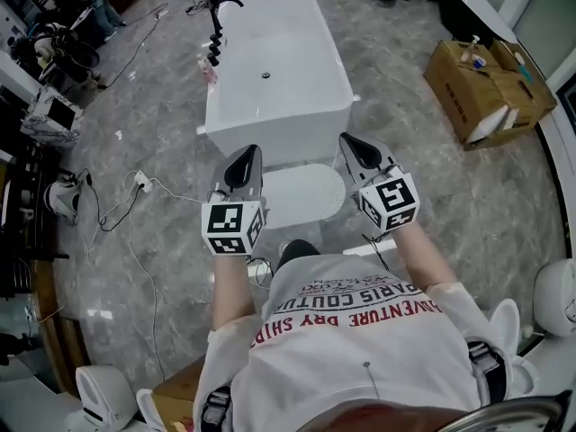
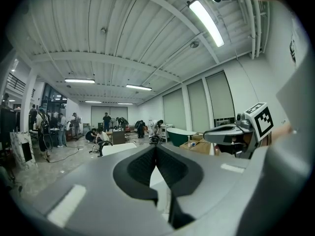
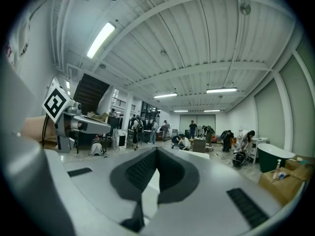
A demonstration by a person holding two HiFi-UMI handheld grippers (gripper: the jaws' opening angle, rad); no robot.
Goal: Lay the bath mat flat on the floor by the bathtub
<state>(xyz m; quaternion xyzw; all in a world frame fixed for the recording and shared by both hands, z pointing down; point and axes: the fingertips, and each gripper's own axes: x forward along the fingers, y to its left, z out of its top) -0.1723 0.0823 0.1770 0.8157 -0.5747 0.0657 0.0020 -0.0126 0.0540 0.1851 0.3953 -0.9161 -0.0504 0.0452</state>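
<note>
Mat (image 1: 306, 198) looks flat on floor (image 1: 423, 205) by tub (image 1: 279, 70) (task prob. done). Left gripper (image 1: 249, 154) & right gripper (image 1: 351, 142): fingers pressed together, empty.

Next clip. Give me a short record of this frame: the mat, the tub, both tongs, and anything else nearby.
mat: white rounded bath mat, lying flat on the grey marbled floor just in front of the tub's near end
tub: white rectangular bathtub, black faucet on its left side
left tongs: shut, nothing between them, held over the mat's left edge
right tongs: shut, nothing between them, over the mat's right edge
other: open brown cardboard box to the right of the tub
task state: mat looks already laid
</note>
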